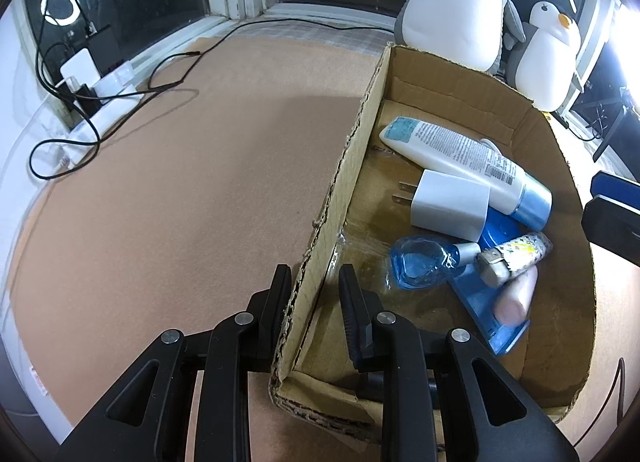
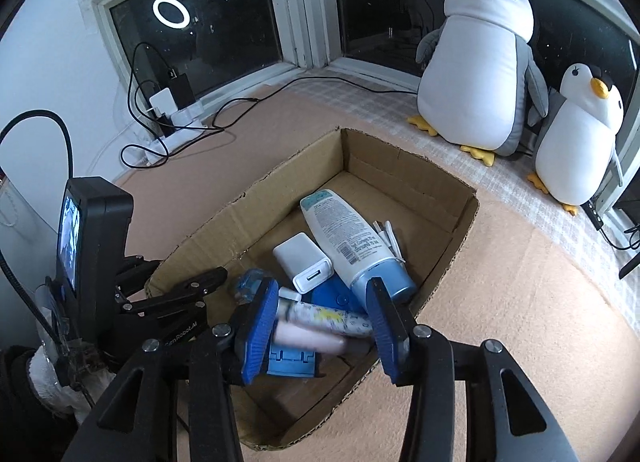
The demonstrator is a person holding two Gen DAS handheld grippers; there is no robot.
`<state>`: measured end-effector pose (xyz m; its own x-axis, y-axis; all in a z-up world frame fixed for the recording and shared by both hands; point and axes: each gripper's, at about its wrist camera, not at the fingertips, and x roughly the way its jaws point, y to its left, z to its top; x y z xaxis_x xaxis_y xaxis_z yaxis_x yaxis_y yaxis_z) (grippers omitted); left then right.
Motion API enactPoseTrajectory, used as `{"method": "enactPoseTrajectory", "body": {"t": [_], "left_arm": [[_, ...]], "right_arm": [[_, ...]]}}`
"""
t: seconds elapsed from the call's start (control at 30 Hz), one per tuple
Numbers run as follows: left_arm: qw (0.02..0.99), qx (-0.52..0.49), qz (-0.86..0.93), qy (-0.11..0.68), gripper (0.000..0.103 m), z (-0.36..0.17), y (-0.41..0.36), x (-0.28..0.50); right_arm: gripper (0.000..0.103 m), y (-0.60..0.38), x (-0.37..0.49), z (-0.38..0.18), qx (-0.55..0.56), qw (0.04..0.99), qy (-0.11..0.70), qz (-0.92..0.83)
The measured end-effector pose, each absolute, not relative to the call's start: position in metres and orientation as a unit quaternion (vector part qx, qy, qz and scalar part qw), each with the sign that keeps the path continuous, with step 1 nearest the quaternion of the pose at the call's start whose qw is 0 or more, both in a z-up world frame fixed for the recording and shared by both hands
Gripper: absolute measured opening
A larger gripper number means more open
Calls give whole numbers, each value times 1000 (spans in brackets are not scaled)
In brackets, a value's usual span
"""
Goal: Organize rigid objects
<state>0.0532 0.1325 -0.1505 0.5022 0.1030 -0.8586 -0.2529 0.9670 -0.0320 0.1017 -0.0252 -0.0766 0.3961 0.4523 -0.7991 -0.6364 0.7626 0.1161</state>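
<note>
We are steadying an open brown cardboard box [image 2: 448, 218] on the tan felt-covered worktop [image 1: 180, 182] while sorting small hard items into it. Our left claw [image 1: 310, 294] is pinched narrow on the box's left wall, one black finger outside and one inside the corrugated edge, anchoring the box.

Our right claw [image 2: 320, 322], with its blue ribbed pads [image 2: 260, 326], is hovering over the near right part of the box. Its jaws are standing apart, and a pale pink rounded tube [image 2: 308, 340], blurred in both views, is lying between them without the pads pressing on it; we judge it as being released onto the pile.

Already inside the box are a white lotion bottle with a pale blue cap [image 1: 460, 166] lying on its side toward the far end, a white cube wall charger [image 1: 452, 206] with its prongs pointing left, a clear blue small bottle [image 1: 420, 266], a white patterned slim tube [image 2: 332, 316], a flat blue plastic piece [image 1: 492, 322] beneath them, and a few white sticks [image 2: 386, 236] tucked beside the lotion bottle.

Two plush penguins [image 2: 480, 74] are sitting by the dark window at the far right.

The step in hand looks like dropping off the pink tube. Next, we are judging, the right claw is needing to lift clear of the box and go looking for another item; none is showing on the worktop here.
</note>
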Motion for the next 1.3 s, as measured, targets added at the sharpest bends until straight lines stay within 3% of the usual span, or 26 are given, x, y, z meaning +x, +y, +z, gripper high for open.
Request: {"method": "enactPoseTrajectory", "body": {"t": [0.23, 0.53, 0.7, 1.03, 1.3], "left_arm": [[869, -69, 106, 478, 22, -138, 129, 48], [880, -52, 109, 459, 23, -114, 119, 33], [890, -44, 94, 445, 35, -96, 108, 26], [908, -11, 56, 415, 62, -62, 70, 11], [922, -6, 57, 382, 70, -34, 55, -2]], "right_arm": [[44, -33, 95, -69, -102, 834, 436, 322], [56, -53, 84, -55, -90, 847, 427, 304], [65, -70, 76, -45, -77, 857, 421, 287], [69, -111, 59, -36, -56, 874, 418, 241], [71, -148, 40, -15, -26, 901, 387, 193]]}}
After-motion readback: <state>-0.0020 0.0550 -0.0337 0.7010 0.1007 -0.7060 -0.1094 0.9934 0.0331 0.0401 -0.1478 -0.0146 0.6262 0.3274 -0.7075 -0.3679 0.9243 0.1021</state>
